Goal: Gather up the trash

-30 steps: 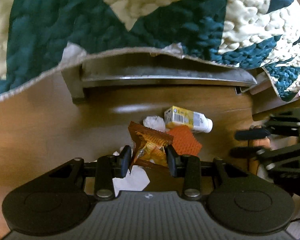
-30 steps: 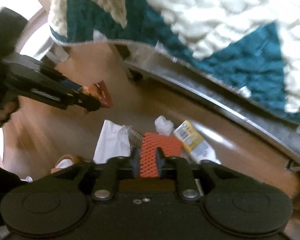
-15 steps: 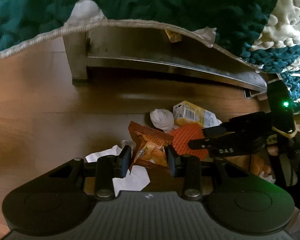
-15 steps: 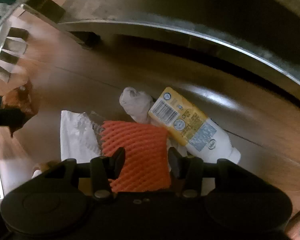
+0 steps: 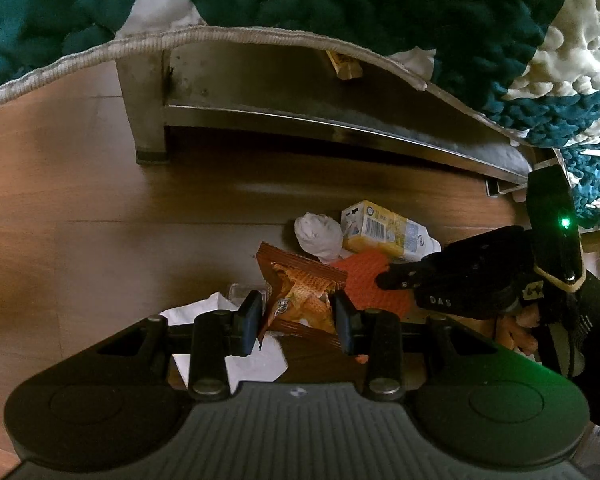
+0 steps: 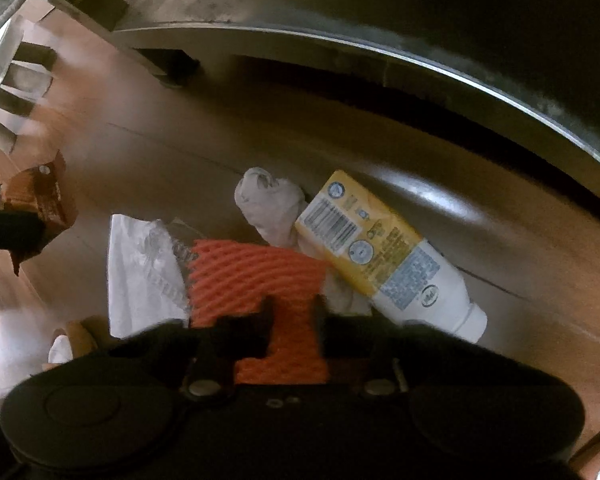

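Right hand-held gripper [image 6: 291,312] dropped to floor [image 6: 140,152], clamped shut on orange foam net [image 6: 260,272], left hand-held gripper [image 5: 296,316] part-open, gripping snack wrapper [image 5: 300,292].

A teal-and-cream quilt [image 5: 380,4] is draped over a metal bed frame [image 5: 340,120], which is set on a wooden floor [image 5: 60,208].

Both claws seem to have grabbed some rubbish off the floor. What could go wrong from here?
The right gripper pinches only the near edge of the soft orange foam net; it could slip out on lifting. The net touches the yellow bottle and crumpled tissue, so they may get dragged. The snack wrapper in the left gripper is crumpled and could slide loose.
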Demonstrator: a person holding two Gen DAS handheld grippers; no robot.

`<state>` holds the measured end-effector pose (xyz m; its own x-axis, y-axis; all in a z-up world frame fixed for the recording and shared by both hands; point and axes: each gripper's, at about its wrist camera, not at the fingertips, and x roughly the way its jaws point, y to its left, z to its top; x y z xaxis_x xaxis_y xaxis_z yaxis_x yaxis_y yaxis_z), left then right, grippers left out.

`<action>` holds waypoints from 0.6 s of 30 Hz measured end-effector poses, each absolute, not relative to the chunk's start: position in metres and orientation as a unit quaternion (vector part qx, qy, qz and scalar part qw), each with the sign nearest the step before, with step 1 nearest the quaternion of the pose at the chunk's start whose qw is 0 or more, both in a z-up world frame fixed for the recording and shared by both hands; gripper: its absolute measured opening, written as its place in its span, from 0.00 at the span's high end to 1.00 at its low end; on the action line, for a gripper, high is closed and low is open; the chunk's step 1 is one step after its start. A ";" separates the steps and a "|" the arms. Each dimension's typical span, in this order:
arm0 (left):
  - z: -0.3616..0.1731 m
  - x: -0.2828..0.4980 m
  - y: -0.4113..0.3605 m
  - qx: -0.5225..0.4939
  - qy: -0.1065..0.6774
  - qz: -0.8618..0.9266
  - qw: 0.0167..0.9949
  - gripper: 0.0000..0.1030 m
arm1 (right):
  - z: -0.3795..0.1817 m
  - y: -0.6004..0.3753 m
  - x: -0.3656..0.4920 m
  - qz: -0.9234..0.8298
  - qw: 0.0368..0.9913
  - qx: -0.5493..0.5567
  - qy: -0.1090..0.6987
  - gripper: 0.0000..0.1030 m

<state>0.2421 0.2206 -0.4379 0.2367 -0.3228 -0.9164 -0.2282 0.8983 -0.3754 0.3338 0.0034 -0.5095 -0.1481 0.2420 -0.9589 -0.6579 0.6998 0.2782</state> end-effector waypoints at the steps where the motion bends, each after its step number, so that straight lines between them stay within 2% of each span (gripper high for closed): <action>1: -0.437 0.242 0.221 -0.224 0.616 -0.031 0.755 0.64 | -0.510 0.003 0.334 0.355 0.634 -0.155 0.669 0.95; 8: -0.423 0.242 0.223 -0.220 0.607 -0.031 0.763 0.64 | -0.475 -0.006 0.326 0.367 0.662 -0.154 0.635 0.96; 18: -0.352 0.247 0.194 -0.130 0.582 -0.100 0.797 0.64 | -0.354 -0.034 0.307 0.364 0.726 -0.156 0.562 0.96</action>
